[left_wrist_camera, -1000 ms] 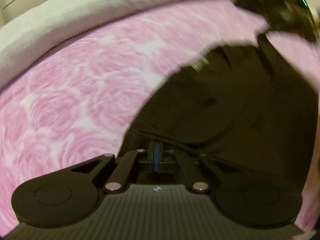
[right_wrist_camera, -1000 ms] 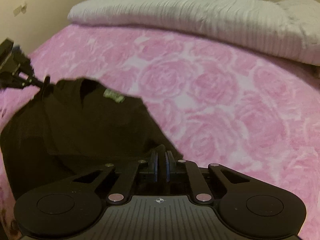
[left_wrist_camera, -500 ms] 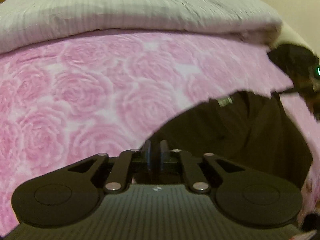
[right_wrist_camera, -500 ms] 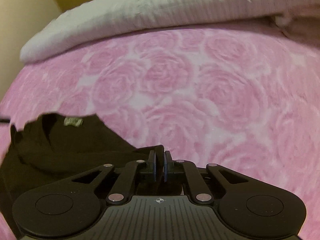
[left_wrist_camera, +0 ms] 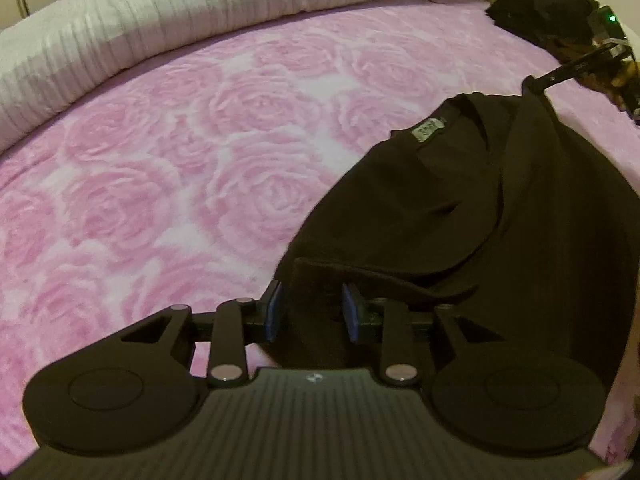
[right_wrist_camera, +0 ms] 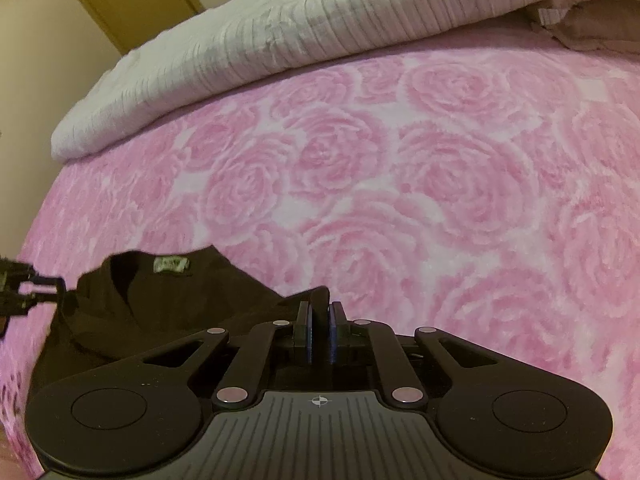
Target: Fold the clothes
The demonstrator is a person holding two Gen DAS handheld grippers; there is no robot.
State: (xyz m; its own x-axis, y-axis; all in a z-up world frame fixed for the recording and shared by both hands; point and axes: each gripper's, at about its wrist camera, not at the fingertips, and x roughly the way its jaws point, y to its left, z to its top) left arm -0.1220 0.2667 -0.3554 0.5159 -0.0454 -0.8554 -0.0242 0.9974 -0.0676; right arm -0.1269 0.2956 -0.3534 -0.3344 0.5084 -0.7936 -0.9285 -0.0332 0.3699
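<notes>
Left wrist view: the left gripper [left_wrist_camera: 312,312] has its fingers [left_wrist_camera: 273,312] part-way apart and opening, a flap of the black garment [left_wrist_camera: 460,216] standing between the blue pads without being pressed. The garment lies on the pink rose-patterned bed [left_wrist_camera: 180,168], its collar label [left_wrist_camera: 429,131] up. Far right, the right gripper [left_wrist_camera: 538,80] pinches the cloth's edge. In the right wrist view, the right gripper [right_wrist_camera: 319,328] has fingers [right_wrist_camera: 305,332] narrowly closed on a fold of garment [right_wrist_camera: 160,312]; its lower part is hidden behind the gripper body. The left gripper [right_wrist_camera: 60,286] is cut off at the frame's left edge.
</notes>
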